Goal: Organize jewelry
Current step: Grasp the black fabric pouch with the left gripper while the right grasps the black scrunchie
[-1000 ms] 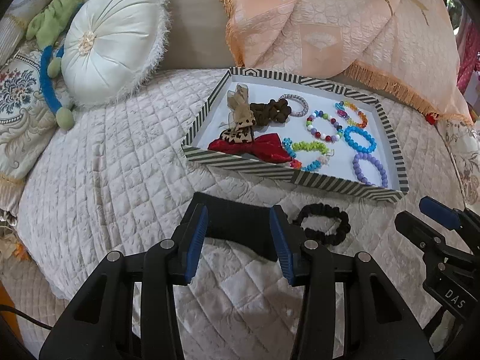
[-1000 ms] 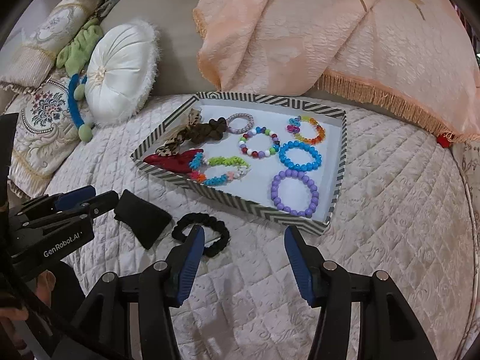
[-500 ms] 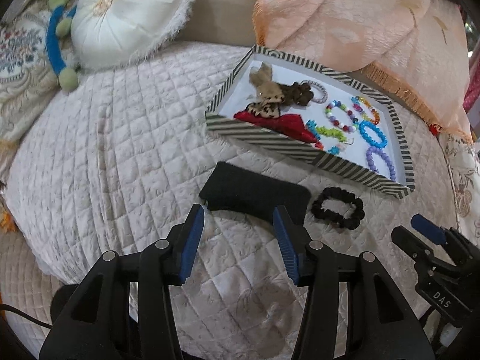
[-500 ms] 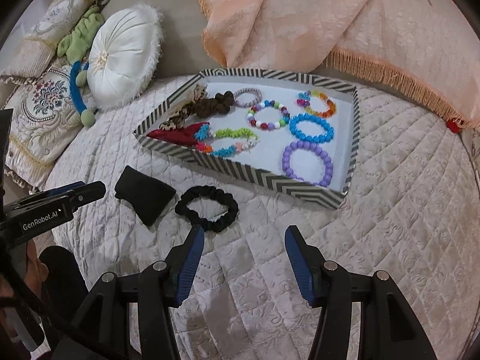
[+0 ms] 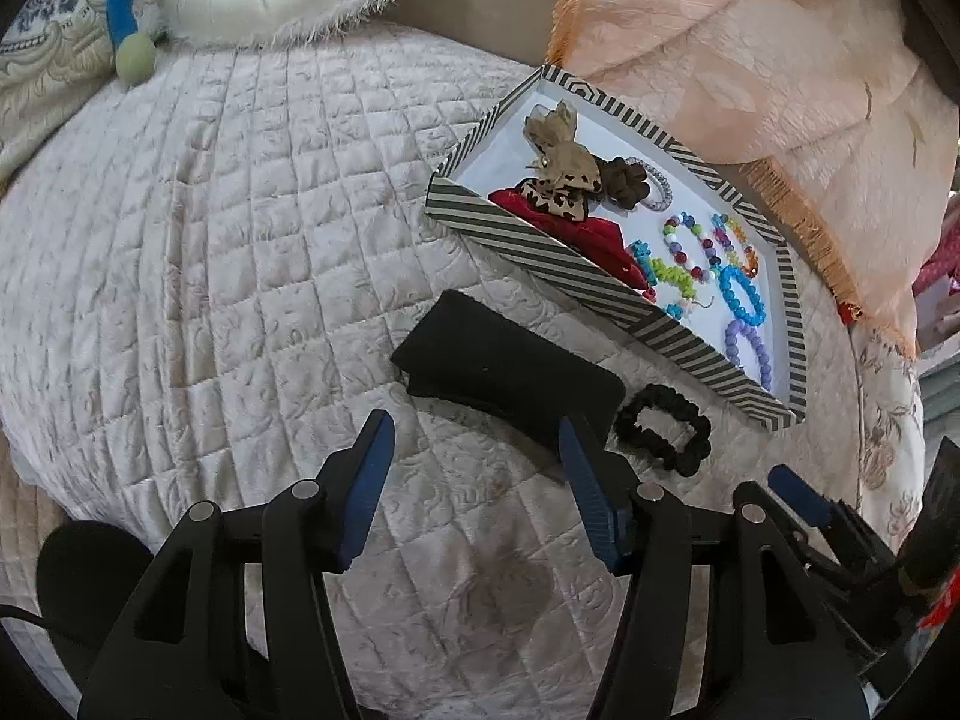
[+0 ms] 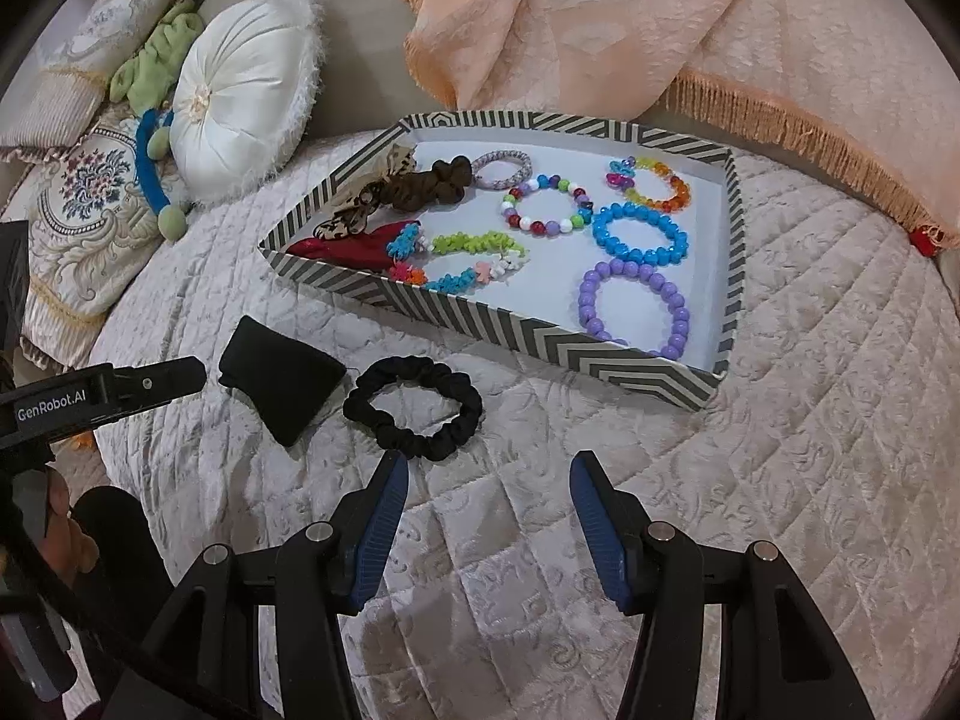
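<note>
Both claws, left (image 5: 474, 480) and right (image 6: 489, 516), gape empty, now drawn back from the black fabric scrunchie (image 6: 413, 407) at frame centre, still outside the striped cardboard tray (image 6: 498, 324).

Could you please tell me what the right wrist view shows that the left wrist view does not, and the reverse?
Only the right wrist view shows the green plush toy, the striped cushion at upper left, and the whole purple bead bracelet, which the tray wall partly hides in the other view. Only the left wrist view shows a red and pink patch at the right edge, too blurred to name. Both show the striped tray, the black scrunchie, the black pouch, the round white cushion and both open grippers: left gripper, right gripper.
</note>
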`<move>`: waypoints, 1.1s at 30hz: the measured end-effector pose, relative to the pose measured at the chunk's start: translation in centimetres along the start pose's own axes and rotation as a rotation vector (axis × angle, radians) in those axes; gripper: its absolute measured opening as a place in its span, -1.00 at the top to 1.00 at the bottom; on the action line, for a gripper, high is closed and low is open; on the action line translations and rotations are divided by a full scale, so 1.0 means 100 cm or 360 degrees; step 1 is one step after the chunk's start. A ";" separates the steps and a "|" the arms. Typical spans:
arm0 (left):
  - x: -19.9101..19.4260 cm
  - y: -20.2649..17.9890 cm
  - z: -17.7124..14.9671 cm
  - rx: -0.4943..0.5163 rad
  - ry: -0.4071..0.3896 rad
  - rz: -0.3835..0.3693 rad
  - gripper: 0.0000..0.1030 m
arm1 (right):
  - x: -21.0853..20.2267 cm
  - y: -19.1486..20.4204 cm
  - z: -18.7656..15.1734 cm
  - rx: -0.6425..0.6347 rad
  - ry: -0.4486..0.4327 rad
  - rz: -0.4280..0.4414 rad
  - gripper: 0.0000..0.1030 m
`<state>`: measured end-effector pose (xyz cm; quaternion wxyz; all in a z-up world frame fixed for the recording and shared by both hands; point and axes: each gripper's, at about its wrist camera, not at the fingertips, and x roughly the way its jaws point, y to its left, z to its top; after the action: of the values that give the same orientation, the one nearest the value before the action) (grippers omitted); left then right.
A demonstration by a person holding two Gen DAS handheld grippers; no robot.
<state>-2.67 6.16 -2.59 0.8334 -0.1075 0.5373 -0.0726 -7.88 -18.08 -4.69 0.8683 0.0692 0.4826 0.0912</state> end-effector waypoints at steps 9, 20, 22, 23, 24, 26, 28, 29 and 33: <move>0.012 0.001 0.005 -0.0086 0.0039 -0.0008 -0.11 | 0.017 0.005 0.012 0.0000 0.0011 0.0028 -0.05; 0.041 0.010 0.011 -0.0329 0.0138 -0.0094 -0.11 | 0.035 0.002 0.019 -0.0009 -0.0025 0.0017 -0.05; 0.045 0.008 0.012 -0.0353 0.0155 -0.0111 -0.12 | 0.038 0.002 0.020 -0.0028 -0.0024 -0.0002 -0.05; 0.047 0.007 0.013 -0.0366 0.0160 -0.0117 -0.12 | 0.040 0.001 0.020 -0.0035 -0.0024 -0.0007 -0.05; 0.049 0.006 0.014 -0.0379 0.0158 -0.0119 -0.12 | 0.042 0.001 0.021 -0.0043 -0.0021 -0.0008 -0.05; 0.051 0.004 0.016 -0.0404 0.0156 -0.0120 -0.12 | 0.047 0.001 0.020 -0.0067 -0.0003 -0.0009 -0.04; 0.054 0.003 0.020 -0.0427 0.0156 -0.0112 -0.14 | 0.051 0.003 0.019 -0.0096 0.0000 -0.0013 0.02; 0.056 0.002 0.021 -0.0437 0.0156 -0.0106 -0.14 | 0.053 0.004 0.018 -0.0108 -0.0001 -0.0016 0.08; 0.061 -0.002 0.025 -0.0462 0.0151 -0.0086 -0.23 | 0.054 0.001 0.018 -0.0084 -0.0051 0.0005 0.23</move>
<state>2.14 4.82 -6.92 0.7805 -0.2376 0.5779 -0.0217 -3.58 -16.86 -8.25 0.8774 0.0484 0.4658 0.1040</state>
